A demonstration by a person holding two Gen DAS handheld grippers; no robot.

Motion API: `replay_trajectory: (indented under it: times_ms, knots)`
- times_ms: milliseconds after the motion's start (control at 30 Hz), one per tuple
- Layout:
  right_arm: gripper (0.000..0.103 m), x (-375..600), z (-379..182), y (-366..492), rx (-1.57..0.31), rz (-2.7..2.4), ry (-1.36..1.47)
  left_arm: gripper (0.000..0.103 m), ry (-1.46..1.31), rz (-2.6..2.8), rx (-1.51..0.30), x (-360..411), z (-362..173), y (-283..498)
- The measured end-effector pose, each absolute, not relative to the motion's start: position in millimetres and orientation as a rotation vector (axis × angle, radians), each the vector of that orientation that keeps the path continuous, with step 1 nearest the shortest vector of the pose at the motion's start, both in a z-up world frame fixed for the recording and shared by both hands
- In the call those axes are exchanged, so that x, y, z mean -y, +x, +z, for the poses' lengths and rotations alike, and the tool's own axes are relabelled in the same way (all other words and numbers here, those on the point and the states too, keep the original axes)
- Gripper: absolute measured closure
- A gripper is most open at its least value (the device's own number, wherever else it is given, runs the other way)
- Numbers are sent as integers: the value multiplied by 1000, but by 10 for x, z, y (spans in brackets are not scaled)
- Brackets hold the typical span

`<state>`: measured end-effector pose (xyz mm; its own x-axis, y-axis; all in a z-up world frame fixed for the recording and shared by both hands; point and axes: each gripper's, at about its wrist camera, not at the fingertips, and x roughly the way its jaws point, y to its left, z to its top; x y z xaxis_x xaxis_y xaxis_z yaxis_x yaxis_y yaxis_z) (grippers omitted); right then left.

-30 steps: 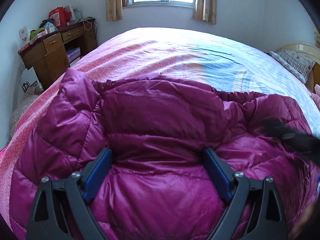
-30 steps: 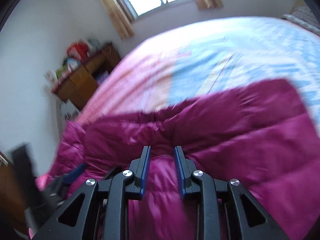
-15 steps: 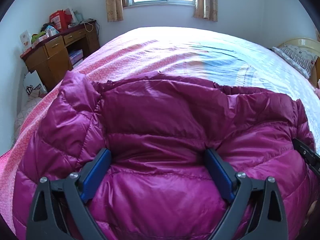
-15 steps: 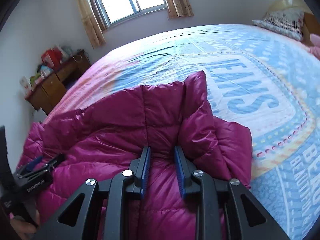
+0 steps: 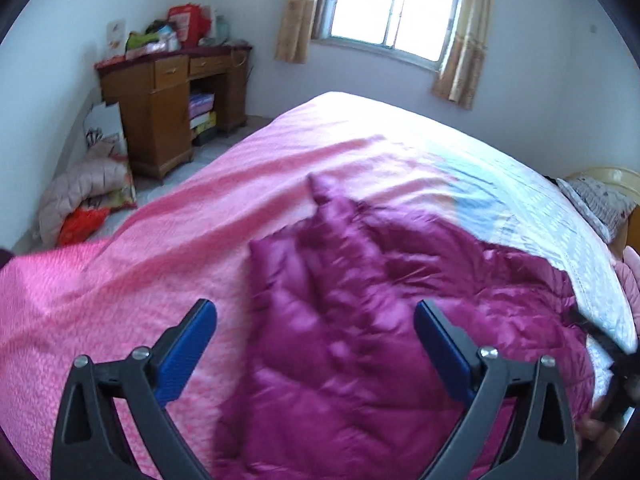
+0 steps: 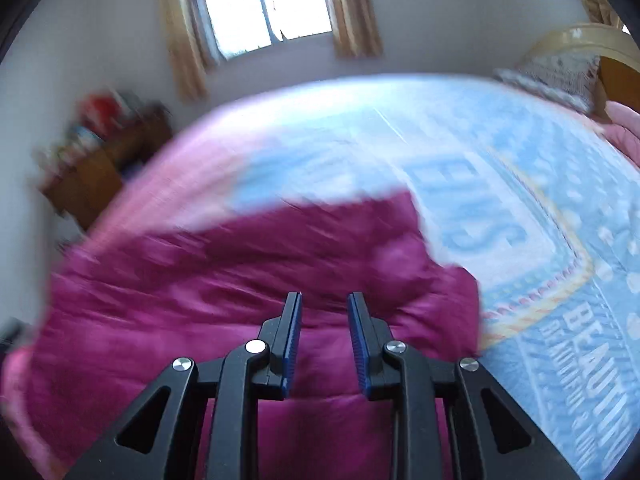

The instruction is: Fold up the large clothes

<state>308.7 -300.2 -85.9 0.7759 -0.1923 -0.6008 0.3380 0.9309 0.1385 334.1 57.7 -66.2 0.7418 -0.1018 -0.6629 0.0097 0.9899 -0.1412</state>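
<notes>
A magenta quilted down jacket lies bunched on the bed, one narrow part pointing toward the window. My left gripper is wide open and empty, lifted above the jacket's left edge. In the blurred right wrist view the jacket fills the lower half. My right gripper hovers over it with its jaws a narrow gap apart and nothing between them. The right gripper's dark body shows at the right edge of the left wrist view.
The bed has a pink cover on the left and a blue printed cover on the right. A wooden desk with clutter stands by the far wall. Clothes lie on the floor. A pillow and headboard are at right.
My left gripper has lifted off the jacket and swung left and up, still open. My right gripper has pulled back with fast motion, its narrow gap unchanged. The jacket lies more bunched.
</notes>
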Motion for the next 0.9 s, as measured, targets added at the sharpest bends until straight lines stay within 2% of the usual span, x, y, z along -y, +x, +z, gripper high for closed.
replay_trajectory:
  times_ms: [100,233,400,567,667,733,767,800,833,900]
  knots:
    - [79,2441,-664,3034,-614,-130,188,2,-174,-52,-806,-619,-901,3384]
    - [79,1963,-758,3100,-676,-32,144,2,-235,-70,-865,-596,-1131,3384]
    - [81,1800,-1362,3217,-766,-20,135,2,-249,-87,-829,-619,-1197,3330]
    - [81,1844,-1414,3219,-768,-14,162,2,-288,-78,-808,-639,-1210,3283]
    - [81,1869,-1428,3233,-771,-11,169,6,-306,-89,-790,-624,-1189,3207]
    - [81,1889,-1434,3253,-774,-7,175,34,-322,-112,-772,-619,-1163,3177]
    - [81,1898,-1439,3254,-774,-5,180,43,-341,-130,-762,-627,-1140,3174]
    - [81,1937,-1435,3270,-776,1,186,57,-353,-141,-754,-621,-1103,3171]
    - [81,1978,-1431,3283,-776,7,197,67,-359,-147,-743,-617,-1051,3162]
    - [81,2037,-1438,3278,-775,23,227,78,-352,-174,-720,-579,-917,3153]
